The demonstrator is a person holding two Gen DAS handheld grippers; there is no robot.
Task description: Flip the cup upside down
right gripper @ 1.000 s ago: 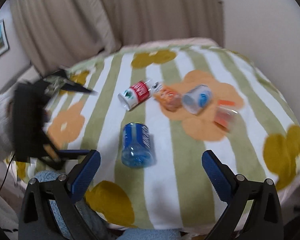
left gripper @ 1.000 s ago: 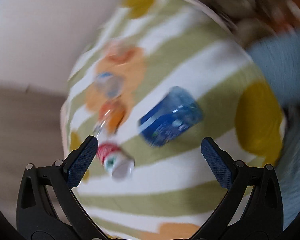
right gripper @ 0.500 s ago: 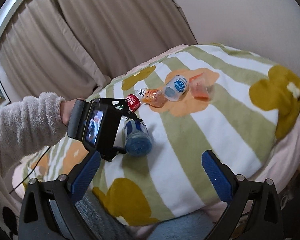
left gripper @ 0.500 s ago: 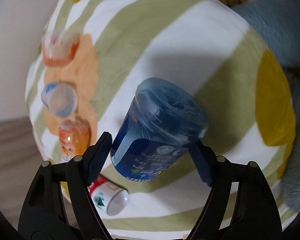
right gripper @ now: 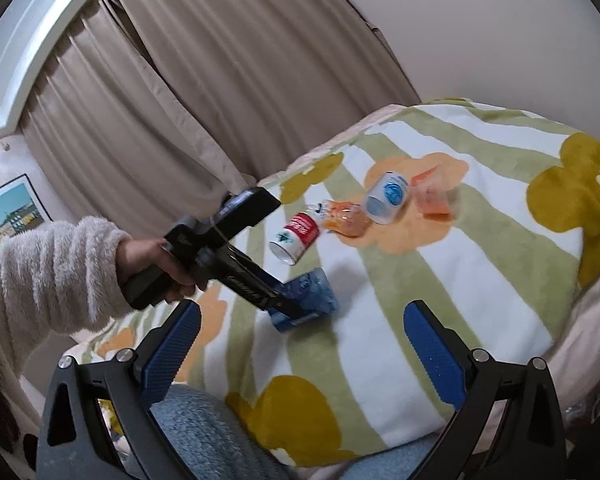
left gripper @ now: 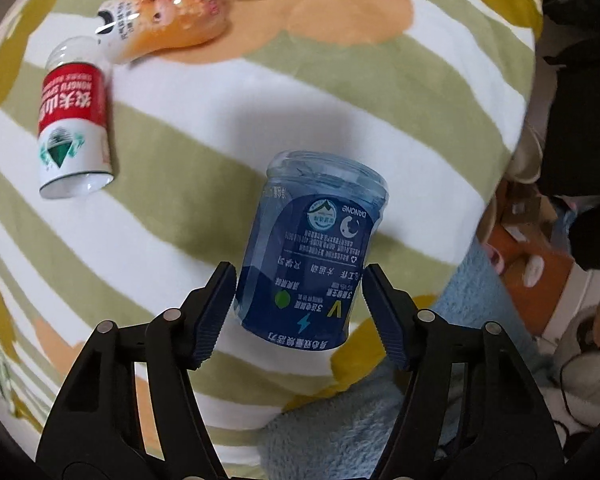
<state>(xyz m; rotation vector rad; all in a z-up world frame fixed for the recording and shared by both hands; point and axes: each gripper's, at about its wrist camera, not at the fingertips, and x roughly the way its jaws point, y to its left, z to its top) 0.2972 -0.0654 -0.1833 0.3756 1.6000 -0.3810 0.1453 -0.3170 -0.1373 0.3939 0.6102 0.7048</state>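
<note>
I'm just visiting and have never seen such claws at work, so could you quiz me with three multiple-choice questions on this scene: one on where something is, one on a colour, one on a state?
1. Where is the blue cup?
A. between the left claw's fingers
B. on the floor
C. inside the red-and-white can

2. What colour are the blanket's stripes?
A. green and white
B. black and pink
C. purple and grey

3. How is the right claw?
A. shut on a bottle
B. open, holding nothing
C. shut on the curtain

Answers:
1 A: the left claw has a finger on each side of the cup.
2 A: the blanket shows green and white bands.
3 B: its blue pads stand wide apart with nothing between them.
</note>
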